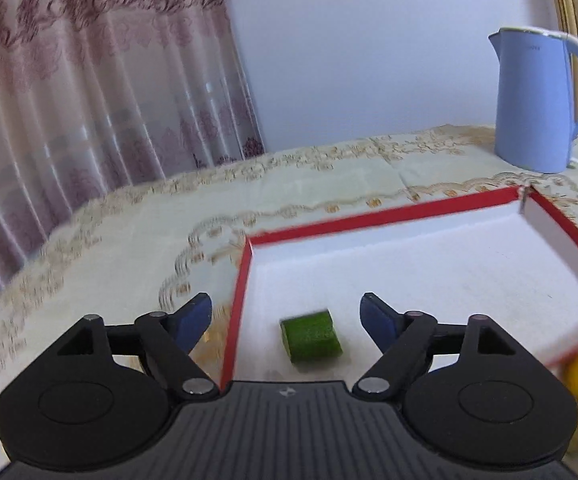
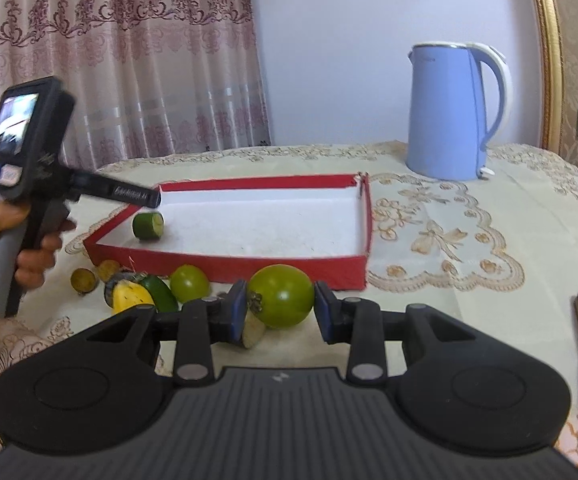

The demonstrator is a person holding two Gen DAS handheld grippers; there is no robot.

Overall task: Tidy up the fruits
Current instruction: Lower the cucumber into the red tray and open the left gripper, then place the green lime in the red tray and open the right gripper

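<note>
1. Fruits go into the red box (image 2: 225,266), I judge; it sits mid-table on the cloth (image 2: 489,280), with the kettle (image 2: 455,112) at its 1 o'clock.
2. Left gripper (image 1: 287,322) hangs over the box's near-left corner, fingers spread wide and touching nothing.
3. Right gripper (image 2: 280,312) hovers at 6 o'clock of the box, fingers pinching the big green tomato (image 2: 281,296). It is not yet boxed.
4. Small tomato (image 2: 189,283) waits on the cloth at 9 o'clock of the big one, just outside the box wall.
5. Cucumber piece (image 1: 311,340) lies alone inside the box, at its 8 o'clock corner, apart from the left fingers: the only item done.
6. Yellow fruit (image 2: 131,296) and a green piece (image 2: 161,292) lie touching, left of the small tomato.
7. Two brown round fruits (image 2: 83,280) sit at the pile's 10 o'clock.
8. Pale cut piece (image 2: 252,334) lies under the right gripper's left finger. Most of the sorting remains.
</note>
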